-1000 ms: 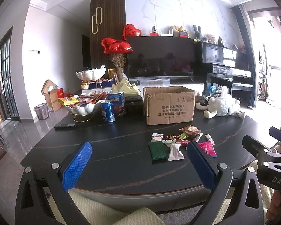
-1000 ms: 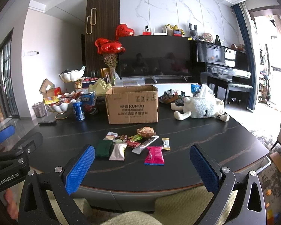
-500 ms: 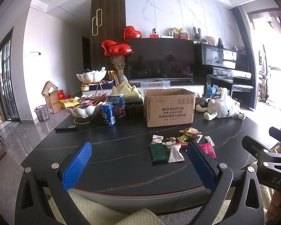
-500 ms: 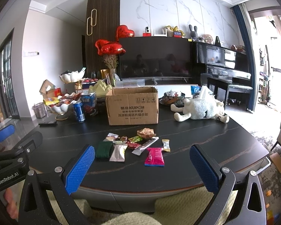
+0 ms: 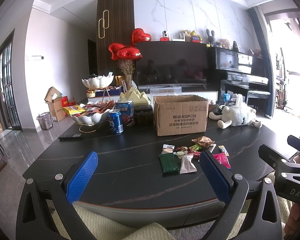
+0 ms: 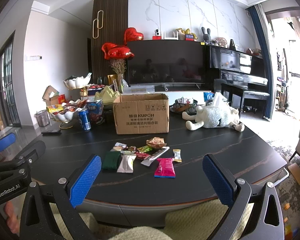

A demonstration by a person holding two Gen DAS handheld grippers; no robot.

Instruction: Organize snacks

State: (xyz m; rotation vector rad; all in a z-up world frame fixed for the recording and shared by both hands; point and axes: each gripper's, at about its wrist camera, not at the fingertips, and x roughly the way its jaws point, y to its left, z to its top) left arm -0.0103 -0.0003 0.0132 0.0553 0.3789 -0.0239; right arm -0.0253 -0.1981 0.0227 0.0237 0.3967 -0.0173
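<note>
Several small snack packets lie in a loose pile on the black table (image 6: 220, 150): a dark green packet (image 6: 111, 160), a white packet (image 6: 127, 163), a pink packet (image 6: 165, 167) and a brown crinkled wrapper (image 6: 155, 141). The pile also shows in the left wrist view, with the green packet (image 5: 168, 162) at its near left. An open cardboard box (image 6: 141, 113) stands behind the pile. My left gripper (image 5: 148, 172) is open and empty at the table's near edge, left of the pile. My right gripper (image 6: 150, 175) is open and empty, in front of the pile.
A white bowl stand of snacks (image 5: 90, 115), a blue can (image 5: 115, 121) and a remote (image 5: 70, 136) sit at the table's left. A white plush sheep (image 6: 214, 118) lies at the right. A cream cushion (image 6: 146, 234) lies below the grippers.
Both grippers have shifted only slightly; the view has risen a little. Nothing on the table has moved.
</note>
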